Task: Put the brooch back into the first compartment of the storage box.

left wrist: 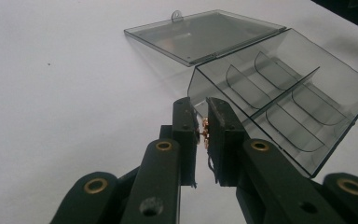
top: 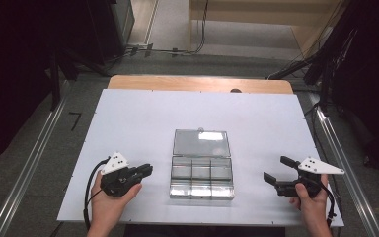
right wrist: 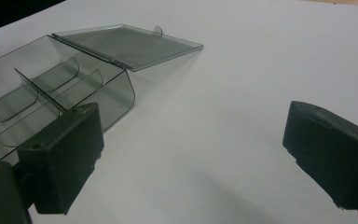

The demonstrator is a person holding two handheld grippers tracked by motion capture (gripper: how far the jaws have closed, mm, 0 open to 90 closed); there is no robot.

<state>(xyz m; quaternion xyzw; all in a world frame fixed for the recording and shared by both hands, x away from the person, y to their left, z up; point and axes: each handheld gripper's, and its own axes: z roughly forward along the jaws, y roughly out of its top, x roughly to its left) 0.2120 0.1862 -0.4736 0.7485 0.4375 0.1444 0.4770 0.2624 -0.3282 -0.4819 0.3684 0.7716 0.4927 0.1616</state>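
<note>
Smoky clear plastic box sits open near the front-middle of the white table, lid folded flat on the far side w/ its small tab pointing away from the person. Compartments look empty.

Left gripper is just left of the box, jaws nearly together w/ only a thin slit and nothing clearly pinched; some coppery bits show on the inner pad faces. Right gripper is to the right of the box, well apart from it, jaws wide apart, nothing between.

Risks, as a judgement: the box is light and slick, so a push from one side would prob. slide or spin it rather than shut it. Lifting the lid by a corner could tip the tray. Thin clear walls could slip out of a pinch.

Box long axis runs left-right across the table; hinge line runs parallel to it, along the box's far edge; opening faces up.
</note>
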